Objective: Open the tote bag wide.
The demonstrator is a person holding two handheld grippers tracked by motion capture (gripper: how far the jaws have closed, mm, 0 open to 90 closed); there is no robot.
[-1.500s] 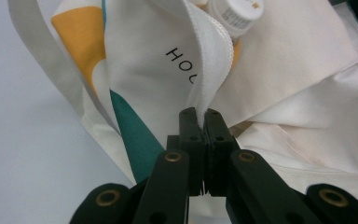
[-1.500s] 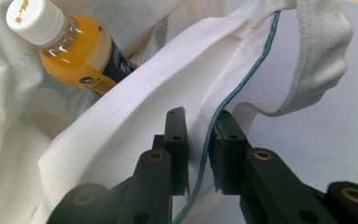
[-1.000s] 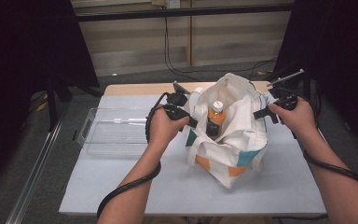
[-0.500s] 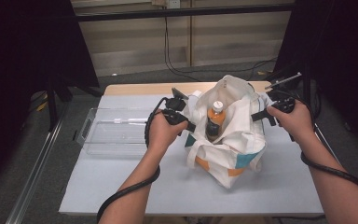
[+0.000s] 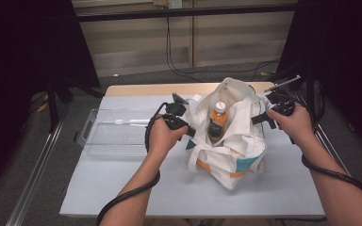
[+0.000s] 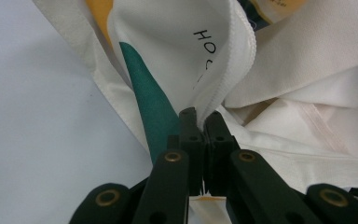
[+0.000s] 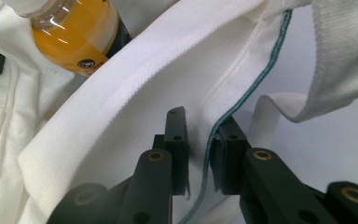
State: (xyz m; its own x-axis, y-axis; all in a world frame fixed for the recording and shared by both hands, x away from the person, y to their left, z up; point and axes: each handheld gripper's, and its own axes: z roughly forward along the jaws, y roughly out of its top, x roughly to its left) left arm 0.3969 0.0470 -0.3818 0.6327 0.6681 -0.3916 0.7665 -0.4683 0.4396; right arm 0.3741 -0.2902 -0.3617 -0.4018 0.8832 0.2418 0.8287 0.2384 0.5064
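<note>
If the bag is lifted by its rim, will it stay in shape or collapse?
The bag is soft cloth, creased and slumped, so it would probably sag. The bottle standing inside may weigh the bottom down and could tip. The left gripper pinches a thin folded edge, so the cloth might slip.

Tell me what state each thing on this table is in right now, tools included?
Cloth bag: standing on the table, mouth held open.
Bottle: upright inside the bag, cap on, orange drink inside.
Clear tray: lying flat, left of the bag.
Left gripper: shut on the bag's rim.
Right gripper: clamped on the bag's opposite rim.
</note>
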